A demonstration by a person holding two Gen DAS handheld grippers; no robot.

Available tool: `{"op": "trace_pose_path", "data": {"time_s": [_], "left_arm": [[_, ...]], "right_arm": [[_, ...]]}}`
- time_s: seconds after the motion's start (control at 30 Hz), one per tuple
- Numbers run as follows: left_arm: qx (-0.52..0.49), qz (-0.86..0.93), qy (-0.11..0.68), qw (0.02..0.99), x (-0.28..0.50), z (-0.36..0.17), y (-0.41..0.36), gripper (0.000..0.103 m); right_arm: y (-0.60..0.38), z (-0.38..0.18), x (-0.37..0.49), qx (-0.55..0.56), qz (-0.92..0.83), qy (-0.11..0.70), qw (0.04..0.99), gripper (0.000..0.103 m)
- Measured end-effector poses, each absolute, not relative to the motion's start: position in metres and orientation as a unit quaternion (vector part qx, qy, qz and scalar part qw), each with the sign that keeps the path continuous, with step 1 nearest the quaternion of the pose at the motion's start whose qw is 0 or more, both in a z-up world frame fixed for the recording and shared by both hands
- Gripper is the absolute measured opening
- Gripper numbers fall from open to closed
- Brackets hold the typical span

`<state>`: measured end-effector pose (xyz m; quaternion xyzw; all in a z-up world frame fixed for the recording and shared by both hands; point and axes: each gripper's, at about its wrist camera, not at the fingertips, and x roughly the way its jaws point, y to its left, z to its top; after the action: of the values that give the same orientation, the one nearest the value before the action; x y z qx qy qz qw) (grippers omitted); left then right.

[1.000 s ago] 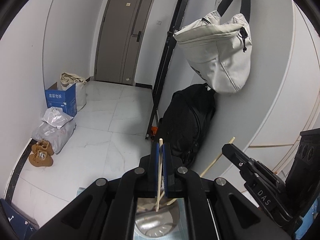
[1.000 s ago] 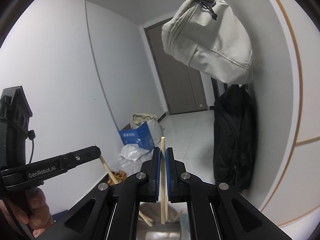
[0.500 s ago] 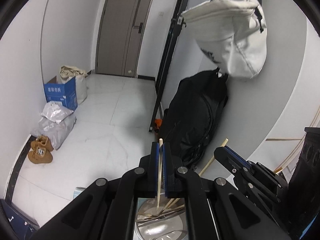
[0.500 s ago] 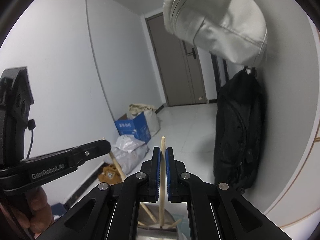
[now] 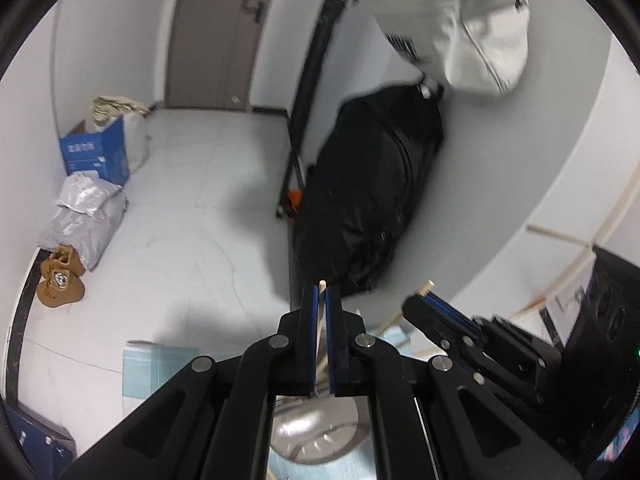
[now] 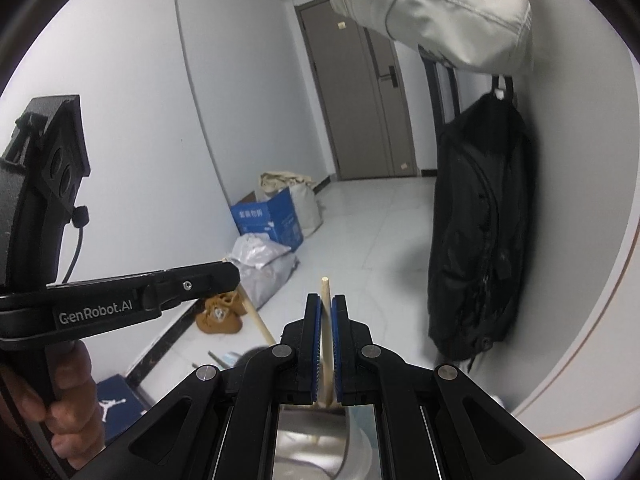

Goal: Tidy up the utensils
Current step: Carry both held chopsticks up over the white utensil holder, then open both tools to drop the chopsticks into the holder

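My left gripper [image 5: 321, 296] is shut on a wooden chopstick [image 5: 320, 332] that stands upright between its blue pads. My right gripper [image 6: 326, 304] is shut on another wooden chopstick [image 6: 326, 320], also upright. Each gripper shows in the other's view: the right one [image 5: 424, 304] with its chopstick tip [image 5: 426, 287], the left one [image 6: 224, 276] with its chopstick [image 6: 258, 320]. Below both grippers sits a shiny metal bowl [image 5: 316, 436], also in the right wrist view [image 6: 304, 440]. More chopsticks lie in it, mostly hidden by the gripper bodies.
A light blue mat [image 5: 156, 364] lies under the bowl. Beyond are a white floor [image 5: 200, 200], a blue box [image 5: 96, 152], grey bags [image 5: 84, 216], brown shoes [image 5: 60, 280], a black bag [image 5: 372, 200], a hanging white bag [image 5: 472, 32] and a curved white wall [image 5: 540, 160].
Both grippers have tilted downward over the bowl, each still holding its chopstick. The room has slid upward in both views, and more of the bowl and floor shows.
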<state>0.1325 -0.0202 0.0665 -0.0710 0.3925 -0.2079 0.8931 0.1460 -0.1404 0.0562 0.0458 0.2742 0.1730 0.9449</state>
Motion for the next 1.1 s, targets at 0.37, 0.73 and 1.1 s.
{"op": "trace_pose_path", "data": {"time_s": [0.37,0.73,1.1], "left_arm": [[-0.064,-0.205,0.427,0.878,0.126,0.075,-0.014,0.012],[-0.059,-0.145,0.387,0.909,0.085,0.09,0.001,0.061],[-0.046,-0.113,0.349,0.929,0.04,0.096,0.008,0.073]], "right_arm": [[-0.148,0.049,0.137,0.069,0.198,0.298,0.931,0.024],[-0.162,0.065,0.086,0.069,0.172,0.272,0.944,0.045],[-0.151,0.092,0.029,0.056,0.169,0.226,0.958,0.077]]}}
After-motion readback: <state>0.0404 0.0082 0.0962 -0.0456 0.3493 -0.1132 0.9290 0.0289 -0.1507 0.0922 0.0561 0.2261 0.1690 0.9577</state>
